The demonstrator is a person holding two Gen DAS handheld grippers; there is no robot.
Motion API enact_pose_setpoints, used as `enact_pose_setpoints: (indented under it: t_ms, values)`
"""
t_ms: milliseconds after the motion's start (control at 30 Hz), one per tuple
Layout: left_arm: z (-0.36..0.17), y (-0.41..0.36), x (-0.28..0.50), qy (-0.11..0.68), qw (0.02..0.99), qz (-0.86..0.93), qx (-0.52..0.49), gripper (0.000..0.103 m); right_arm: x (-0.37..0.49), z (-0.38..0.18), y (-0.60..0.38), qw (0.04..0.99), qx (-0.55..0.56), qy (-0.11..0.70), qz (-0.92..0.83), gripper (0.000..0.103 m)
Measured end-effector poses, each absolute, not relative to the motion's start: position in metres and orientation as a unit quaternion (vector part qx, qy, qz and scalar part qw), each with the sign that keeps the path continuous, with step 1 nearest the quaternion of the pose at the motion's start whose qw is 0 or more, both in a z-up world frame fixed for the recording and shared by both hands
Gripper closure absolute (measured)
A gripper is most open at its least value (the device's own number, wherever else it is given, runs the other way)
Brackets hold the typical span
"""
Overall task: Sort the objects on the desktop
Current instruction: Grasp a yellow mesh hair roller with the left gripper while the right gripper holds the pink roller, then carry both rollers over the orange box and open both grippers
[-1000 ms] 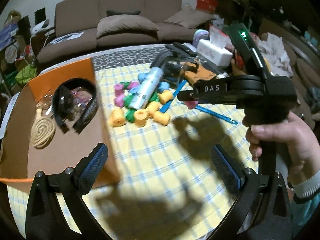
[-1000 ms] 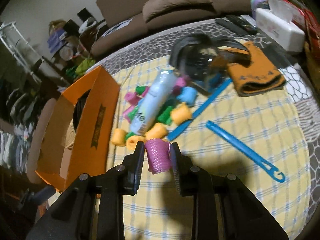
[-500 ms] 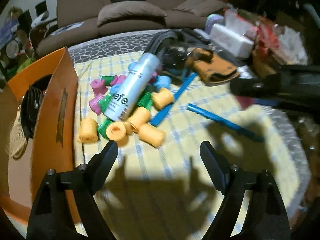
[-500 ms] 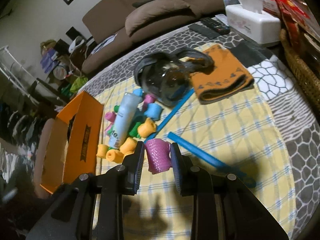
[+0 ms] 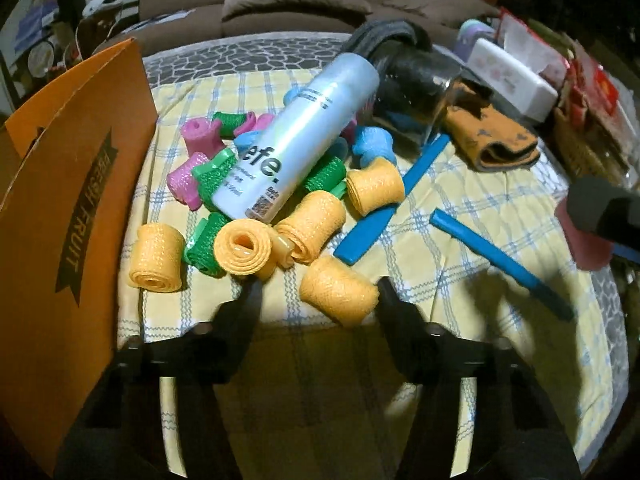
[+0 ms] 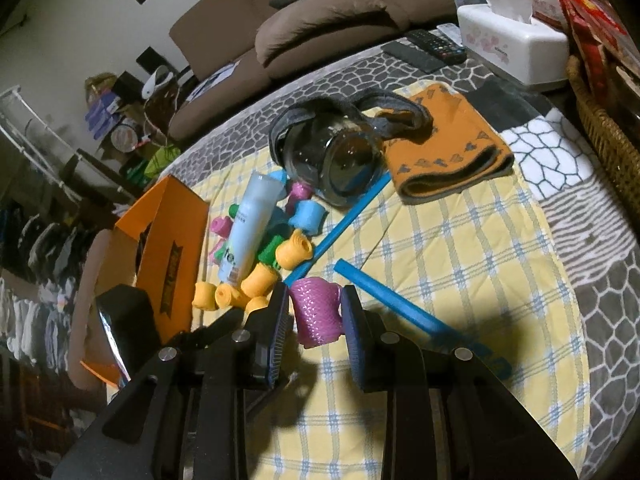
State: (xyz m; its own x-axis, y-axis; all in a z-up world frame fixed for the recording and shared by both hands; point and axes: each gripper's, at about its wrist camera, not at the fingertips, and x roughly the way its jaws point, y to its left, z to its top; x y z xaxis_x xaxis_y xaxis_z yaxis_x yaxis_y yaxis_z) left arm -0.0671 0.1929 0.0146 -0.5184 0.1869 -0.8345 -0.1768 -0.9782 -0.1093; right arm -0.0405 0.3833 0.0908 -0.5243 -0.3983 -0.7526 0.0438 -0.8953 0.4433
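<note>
A heap of hair rollers lies on the yellow checked cloth (image 5: 460,240): orange, green, pink and blue ones under a white spray can (image 5: 296,140). My left gripper (image 5: 318,286) is open, its fingertips on either side of the nearest orange roller (image 5: 338,296). My right gripper (image 6: 314,314) is shut on a pink roller (image 6: 318,312), held above the cloth; this gripper shows at the right edge of the left wrist view (image 5: 600,210). The orange cardboard box (image 5: 68,200) stands at the left.
Two blue sticks (image 5: 500,256) lie right of the heap. A dark glass jar (image 6: 336,160) and a folded orange cloth (image 6: 448,152) lie behind. A white tissue box (image 6: 516,46), remotes (image 6: 432,46) and a wicker basket (image 6: 608,120) are at the far right.
My left gripper has moved forward and down from the box to the roller heap and has narrowed around an orange roller. My right gripper has drawn back and up with the pink roller.
</note>
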Motion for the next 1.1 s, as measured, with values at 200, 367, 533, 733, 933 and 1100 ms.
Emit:
enact_pose_setpoints:
  t_ms: [200,367,533,733,933,1100]
  values:
    - [0.025,0.188,-0.063,-0.014,0.125,0.868,-0.48,0.068,-0.039,0.091,0.38,0.13,0.47,-0.186,-0.853,0.076]
    - [0.05,0.181,-0.043,-0.027,0.161,0.868,-0.469,0.068,-0.038,0.096,0.376,0.138,0.465,-0.186,-0.855,0.076]
    - [0.093,0.161,-0.02,-0.029,0.19,0.876,-0.443,0.068,-0.034,0.108,0.358,0.167,0.456,-0.194,-0.852,0.076]
    - [0.133,0.124,-0.007,-0.03,0.191,0.887,-0.419,0.068,-0.031,0.123,0.324,0.208,0.449,-0.204,-0.845,0.076]
    - [0.149,0.081,0.0,-0.036,0.174,0.895,-0.41,0.068,-0.029,0.131,0.274,0.235,0.454,-0.183,-0.84,0.076]
    - [0.15,0.047,0.002,-0.042,0.155,0.899,-0.408,0.068,-0.028,0.136,0.236,0.25,0.456,-0.168,-0.838,0.076]
